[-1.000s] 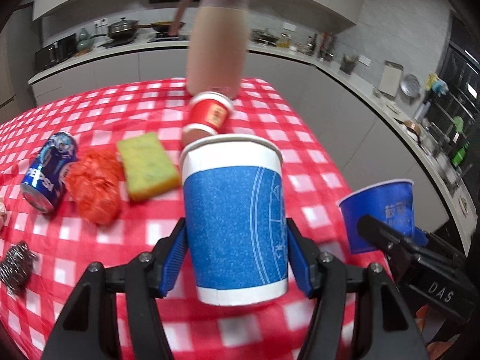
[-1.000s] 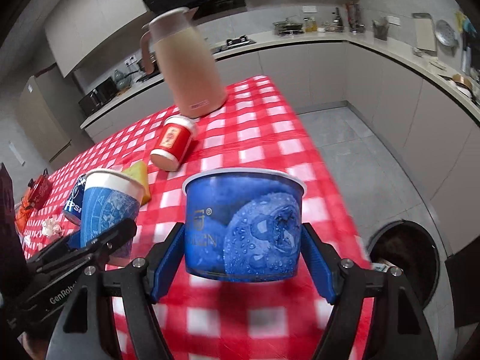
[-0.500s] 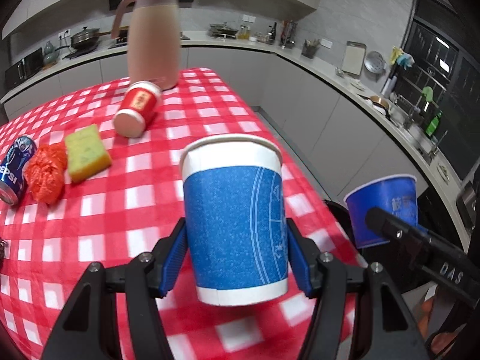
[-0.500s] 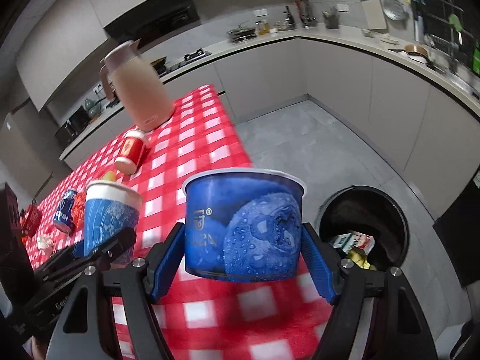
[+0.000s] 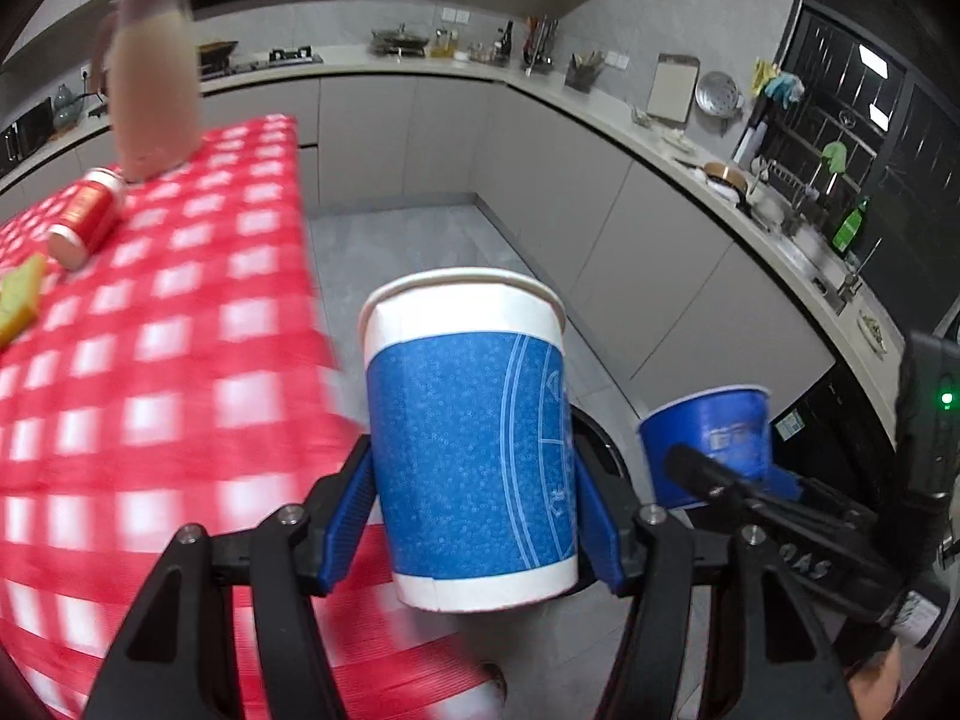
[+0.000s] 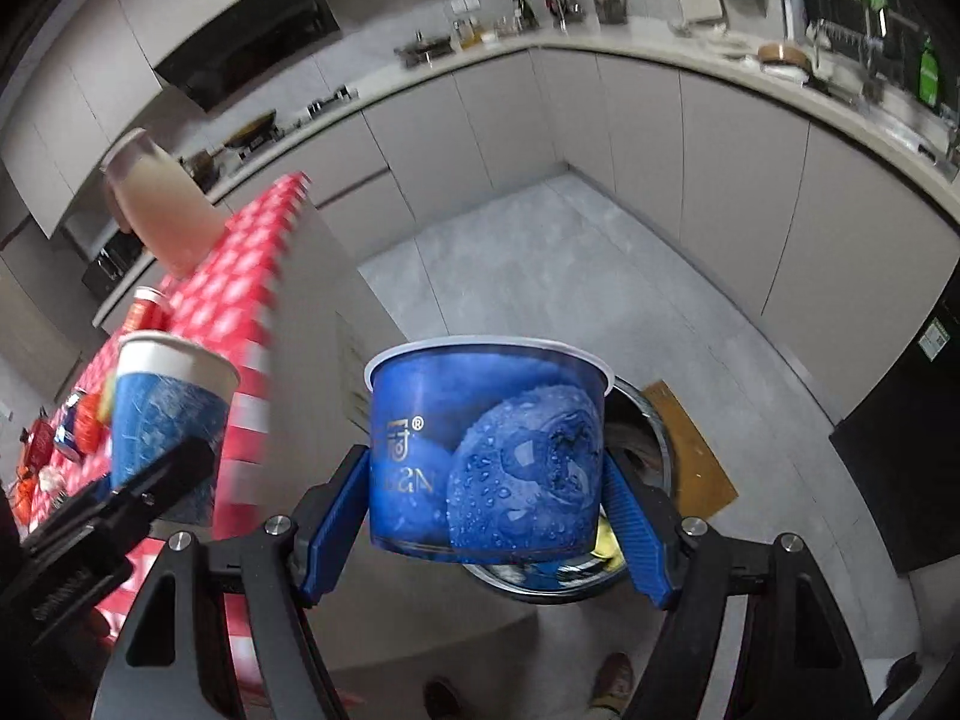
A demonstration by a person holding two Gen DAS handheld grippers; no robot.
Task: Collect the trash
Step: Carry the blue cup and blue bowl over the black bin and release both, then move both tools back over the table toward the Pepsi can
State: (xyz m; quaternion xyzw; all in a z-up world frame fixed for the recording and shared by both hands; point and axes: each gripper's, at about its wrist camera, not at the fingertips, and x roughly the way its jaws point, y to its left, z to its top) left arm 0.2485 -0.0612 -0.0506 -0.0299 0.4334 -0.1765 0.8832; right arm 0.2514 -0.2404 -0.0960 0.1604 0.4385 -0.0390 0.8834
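The left gripper (image 5: pixel 474 516) clamps an upright blue-and-white paper cup (image 5: pixel 471 432) beyond the edge of the red-and-white checked tabletop (image 5: pixel 150 324); the right gripper (image 6: pixel 486 516) clamps a squat blue blueberry-print tub (image 6: pixel 489 450) directly above the round metal-rimmed trash bin (image 6: pixel 651 432) on the floor.

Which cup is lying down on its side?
The little red cup on the checked tablecloth, beside the pink jug. The tall blue paper cup and short blueberry cup are held upright.
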